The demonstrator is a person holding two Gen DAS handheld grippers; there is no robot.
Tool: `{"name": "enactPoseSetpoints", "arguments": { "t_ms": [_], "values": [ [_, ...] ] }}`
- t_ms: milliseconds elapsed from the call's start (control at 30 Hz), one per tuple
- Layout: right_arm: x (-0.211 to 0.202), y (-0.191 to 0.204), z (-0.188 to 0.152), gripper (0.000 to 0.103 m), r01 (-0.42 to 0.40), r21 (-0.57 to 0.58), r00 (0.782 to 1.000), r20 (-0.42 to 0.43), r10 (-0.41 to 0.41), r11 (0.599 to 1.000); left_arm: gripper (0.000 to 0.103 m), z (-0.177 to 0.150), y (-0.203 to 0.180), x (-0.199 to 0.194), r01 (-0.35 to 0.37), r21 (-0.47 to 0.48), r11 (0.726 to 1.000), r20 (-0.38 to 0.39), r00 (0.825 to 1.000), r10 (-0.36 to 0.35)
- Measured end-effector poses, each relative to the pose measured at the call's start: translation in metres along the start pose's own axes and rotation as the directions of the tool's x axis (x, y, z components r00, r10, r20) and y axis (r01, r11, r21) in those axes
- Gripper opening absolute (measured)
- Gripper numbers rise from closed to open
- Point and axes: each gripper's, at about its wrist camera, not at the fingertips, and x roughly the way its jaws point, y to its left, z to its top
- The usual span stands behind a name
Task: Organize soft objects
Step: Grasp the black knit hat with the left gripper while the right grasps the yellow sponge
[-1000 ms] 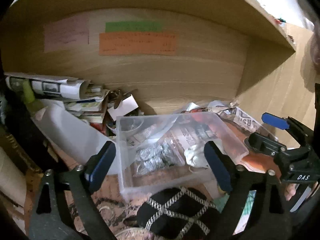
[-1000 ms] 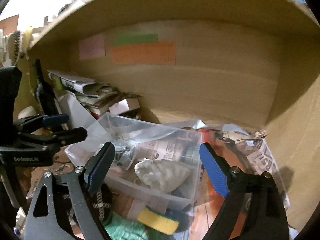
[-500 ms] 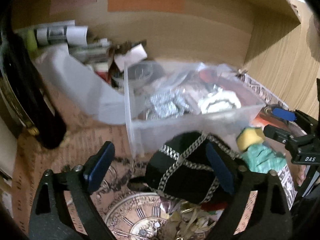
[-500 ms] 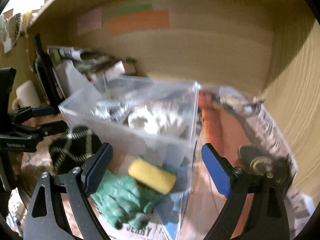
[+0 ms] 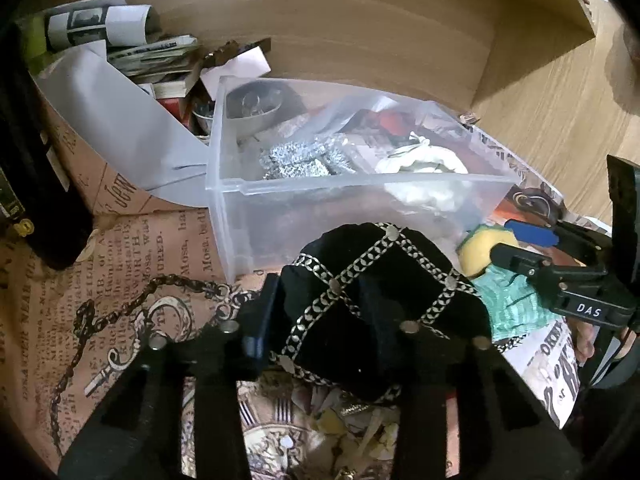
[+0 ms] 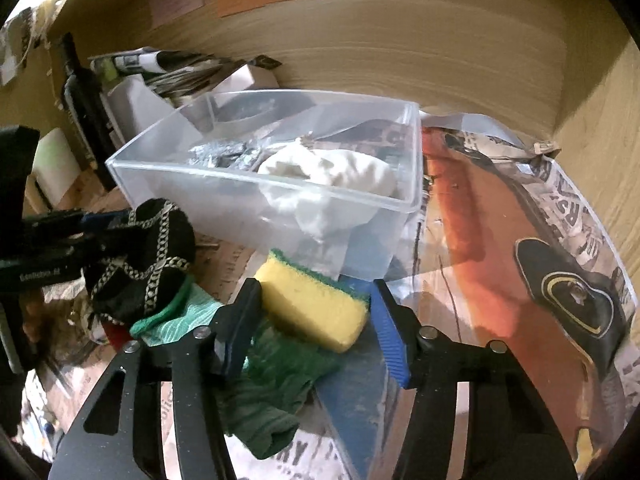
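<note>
A clear plastic bin (image 5: 360, 184) (image 6: 160, 172) holds a silver scrubber (image 5: 304, 158) and a white cloth (image 6: 332, 172). My left gripper (image 5: 320, 316) is shut on a black pouch with silver chain trim (image 5: 384, 280), just in front of the bin; the pouch also shows in the right wrist view (image 6: 144, 256). My right gripper (image 6: 316, 324) has closed on a yellow and green sponge (image 6: 312, 304), which lies on a green cloth (image 6: 276, 376) beside a blue cloth (image 6: 352, 400).
A dark bottle (image 5: 36, 184) stands at the left. Rolled papers and books (image 5: 132, 52) are piled behind the bin against the wooden back wall (image 5: 360, 40). Printed newspaper-style paper (image 5: 120, 280) covers the shelf floor. A wooden side wall (image 6: 600, 160) closes the right.
Both grippers have moved down and forward to the items in front of the bin and closed, the left on the black pouch, the right on the sponge.
</note>
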Motion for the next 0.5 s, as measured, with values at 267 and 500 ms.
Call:
{"name": "enactPoseSetpoints", "arguments": {
  "t_ms": [267, 500],
  "values": [
    [-0.017, 0.001, 0.001, 0.044, 0.004, 0.009, 0.998, 0.056, -0.004, 1.000, 0.024, -0.002, -0.014, -0.032, -0.025, 0.059, 0.998, 0.082, 0.996, 0.020],
    [-0.053, 0.003, 0.013, 0.044, 0.012, -0.005, 0.986, 0.165, -0.011, 1.000, 0.023, 0.010, -0.022, -0.067, -0.023, 0.067, 0.997, 0.172, 0.985, 0.012]
  ]
}}
